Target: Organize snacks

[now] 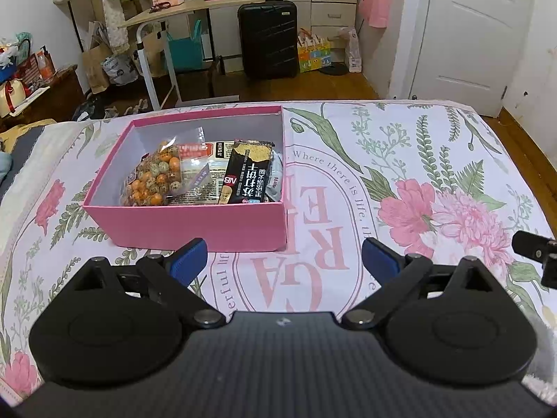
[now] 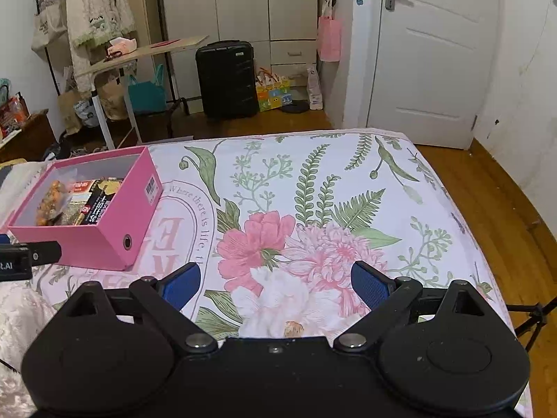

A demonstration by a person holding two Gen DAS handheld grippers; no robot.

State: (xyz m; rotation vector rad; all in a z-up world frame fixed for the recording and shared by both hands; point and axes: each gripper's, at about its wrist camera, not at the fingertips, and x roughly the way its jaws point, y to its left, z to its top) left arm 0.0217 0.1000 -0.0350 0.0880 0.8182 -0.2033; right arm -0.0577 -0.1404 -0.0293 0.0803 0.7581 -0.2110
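Note:
A pink box point(image 1: 195, 223) stands on the floral bedspread point(image 1: 417, 174). It holds a clear bag of orange and speckled snacks point(image 1: 153, 181), a black cracker pack point(image 1: 249, 177) and other packets. My left gripper point(image 1: 283, 261) is open and empty, just in front of the box's near wall. My right gripper point(image 2: 275, 284) is open and empty over the pink flower print, to the right of the box point(image 2: 104, 240). The snacks point(image 2: 52, 202) and the cracker pack point(image 2: 99, 203) also show in the right wrist view.
Beyond the bed's far edge are a black suitcase point(image 1: 268, 38), a small rolling table point(image 1: 188, 10), bags and a white door point(image 1: 477, 31). Wood floor point(image 2: 504, 209) lies right of the bed. A tripod leg point(image 2: 532, 317) stands at the right.

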